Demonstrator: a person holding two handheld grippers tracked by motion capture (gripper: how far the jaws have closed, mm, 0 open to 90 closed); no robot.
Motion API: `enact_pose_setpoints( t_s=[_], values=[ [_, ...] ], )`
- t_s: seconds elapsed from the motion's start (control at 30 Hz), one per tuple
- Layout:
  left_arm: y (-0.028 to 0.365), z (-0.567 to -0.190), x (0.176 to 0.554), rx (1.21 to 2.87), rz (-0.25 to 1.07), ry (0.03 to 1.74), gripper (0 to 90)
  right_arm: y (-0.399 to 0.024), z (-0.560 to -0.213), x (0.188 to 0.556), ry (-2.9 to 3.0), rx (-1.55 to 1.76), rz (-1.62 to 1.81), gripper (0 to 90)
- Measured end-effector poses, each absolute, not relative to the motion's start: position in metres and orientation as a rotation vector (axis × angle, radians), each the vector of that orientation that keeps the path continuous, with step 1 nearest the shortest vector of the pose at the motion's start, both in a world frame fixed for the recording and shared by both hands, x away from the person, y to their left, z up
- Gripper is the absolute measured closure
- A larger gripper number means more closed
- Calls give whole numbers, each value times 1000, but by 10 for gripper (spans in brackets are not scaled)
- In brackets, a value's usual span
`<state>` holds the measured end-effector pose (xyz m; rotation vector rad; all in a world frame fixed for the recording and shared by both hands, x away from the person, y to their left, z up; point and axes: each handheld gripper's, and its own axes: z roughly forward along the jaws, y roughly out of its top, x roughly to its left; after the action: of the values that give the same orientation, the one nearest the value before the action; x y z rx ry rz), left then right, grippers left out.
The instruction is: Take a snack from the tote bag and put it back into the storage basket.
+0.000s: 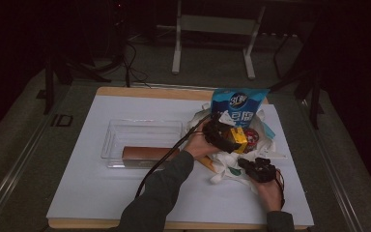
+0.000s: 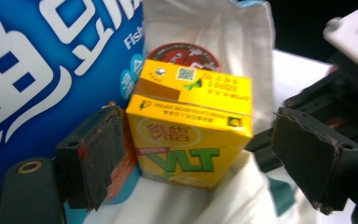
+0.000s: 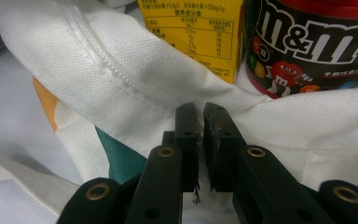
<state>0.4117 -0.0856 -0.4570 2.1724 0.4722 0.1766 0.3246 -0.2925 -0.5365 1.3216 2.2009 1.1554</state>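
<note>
1. A dim room: a white-covered table (image 1: 125,193) carries a clear plastic tray (image 1: 142,133) and, to its right, a white cloth bag (image 1: 232,166) packed with groceries

2. The left gripper (image 1: 221,135) hangs over the bag's mouth, jaws spread wide; a yellow drink carton (image 2: 193,123) sits in the gap, close against the left-hand pad (image 2: 100,156) in the left gripper view and clear of the other, neither pad visibly pressing it

3. Beyond the fingers, behind the carton, stands a dark M&M's tub (image 3: 314,44); a blue snack bag (image 2: 42,74) rises past the left-hand pad

4. The right gripper (image 3: 200,135) has its jaws pressed together, pinching the bag's white fabric at the near rim; carton and tub stand just past its fingertips, inside the bag

5. In the high view the right gripper (image 1: 258,169) sits nearer the person than the left
</note>
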Motion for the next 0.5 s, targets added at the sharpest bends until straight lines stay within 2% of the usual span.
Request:
enact_pose_setpoints(
  t_s=[0.5],
  values=[
    [-92,-465,420,2194,154,453,154,-293,-537,324,2201,1324,1158,842]
  ],
)
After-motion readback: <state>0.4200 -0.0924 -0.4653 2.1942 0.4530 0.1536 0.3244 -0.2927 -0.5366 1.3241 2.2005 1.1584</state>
